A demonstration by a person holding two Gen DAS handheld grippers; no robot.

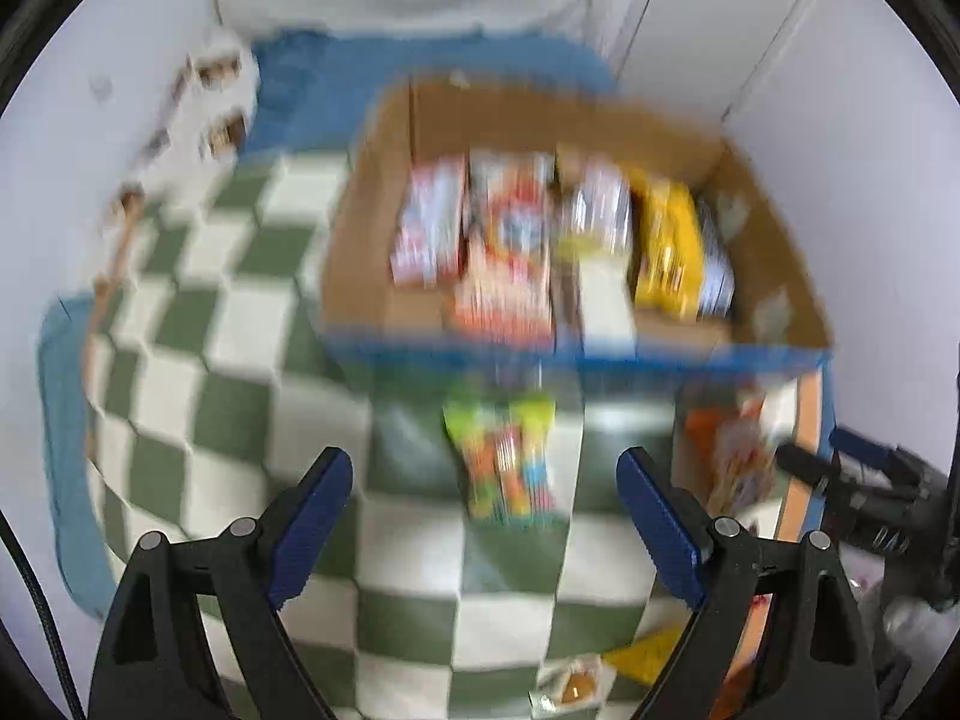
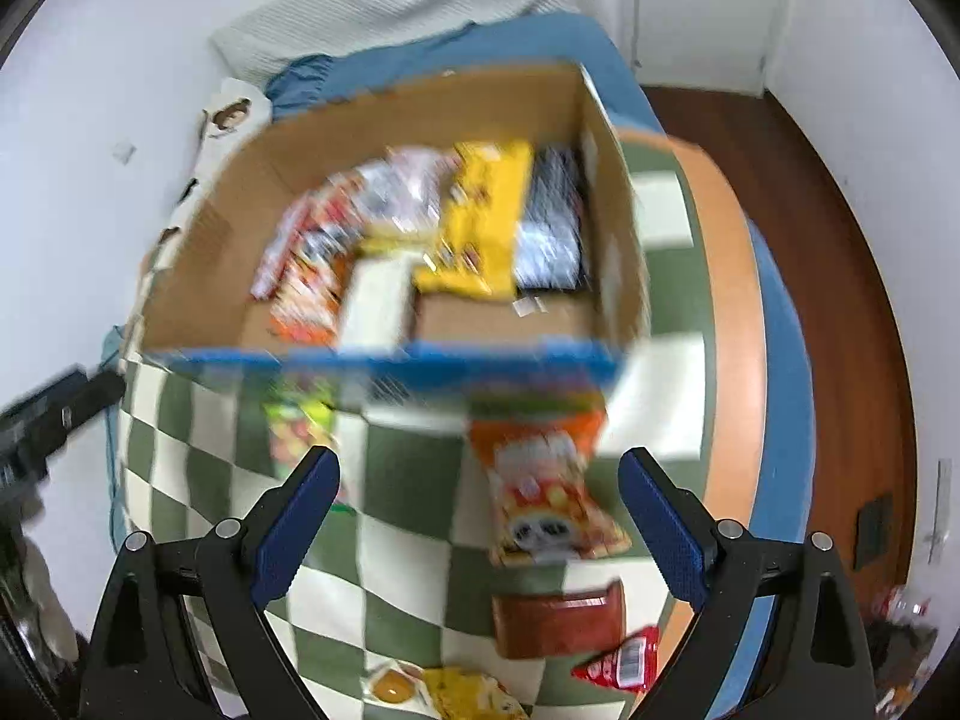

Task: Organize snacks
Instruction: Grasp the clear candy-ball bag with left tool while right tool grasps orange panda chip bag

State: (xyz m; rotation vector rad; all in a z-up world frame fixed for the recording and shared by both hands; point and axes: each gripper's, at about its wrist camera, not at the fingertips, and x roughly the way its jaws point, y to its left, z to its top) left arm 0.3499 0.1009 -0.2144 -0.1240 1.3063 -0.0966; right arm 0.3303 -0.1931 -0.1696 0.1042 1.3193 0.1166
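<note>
A cardboard box (image 1: 372, 210) with a blue front rim holds several snack packs: pink, orange, yellow and dark ones; it also shows in the right wrist view (image 2: 612, 252). My left gripper (image 1: 485, 498) is open and empty above a green and orange candy bag (image 1: 507, 456) on the checked blanket. My right gripper (image 2: 479, 498) is open and empty above an orange snack bag (image 2: 543, 492). A brown pack (image 2: 558, 624), a red sachet (image 2: 624, 660), a yellow bag (image 2: 468, 693) and a small pastry pack (image 2: 393, 684) lie nearer. Both views are motion-blurred.
The green and white checked blanket (image 1: 240, 360) covers a bed with a blue sheet (image 2: 780, 420). White wall on the left, wooden floor (image 2: 840, 240) on the right. The right gripper shows in the left wrist view (image 1: 864, 492); the left gripper shows in the right wrist view (image 2: 54, 420).
</note>
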